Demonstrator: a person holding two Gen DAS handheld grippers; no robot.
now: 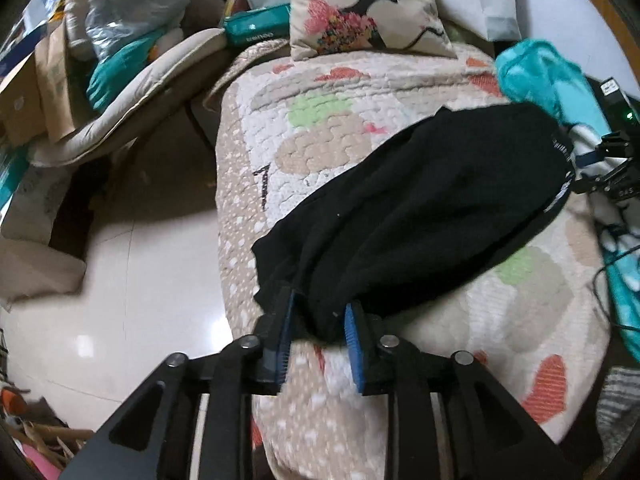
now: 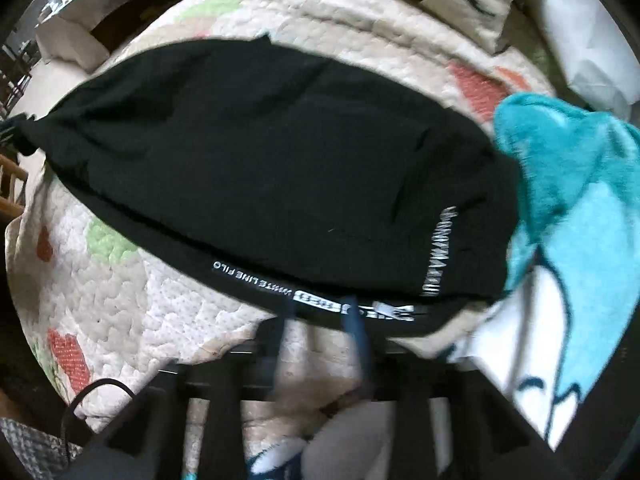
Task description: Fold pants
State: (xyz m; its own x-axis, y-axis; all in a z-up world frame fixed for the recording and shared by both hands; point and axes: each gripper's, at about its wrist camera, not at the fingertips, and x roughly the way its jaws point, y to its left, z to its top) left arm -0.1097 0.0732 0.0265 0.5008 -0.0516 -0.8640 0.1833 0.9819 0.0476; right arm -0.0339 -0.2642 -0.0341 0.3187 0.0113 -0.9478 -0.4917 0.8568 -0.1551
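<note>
Black pants [image 1: 420,208] lie stretched across a quilted bed cover [image 1: 320,128] with heart shapes. My left gripper [image 1: 320,328] has its blue-padded fingers around the bunched leg end of the pants at the cover's near edge. In the right wrist view the pants [image 2: 260,152] fill the middle, with white lettering on the waistband. My right gripper [image 2: 320,316] has its fingers at the waistband edge, and the view is blurred. The right gripper also shows at the far right of the left wrist view [image 1: 616,168].
A printed pillow [image 1: 360,4] stands at the head of the cover. A teal and white blanket [image 2: 568,208] lies beside the waistband. Piled clutter and a padded seat [image 1: 120,80] stand left. Shiny floor [image 1: 120,300] lies beside the cover. A black cable [image 2: 96,396] runs nearby.
</note>
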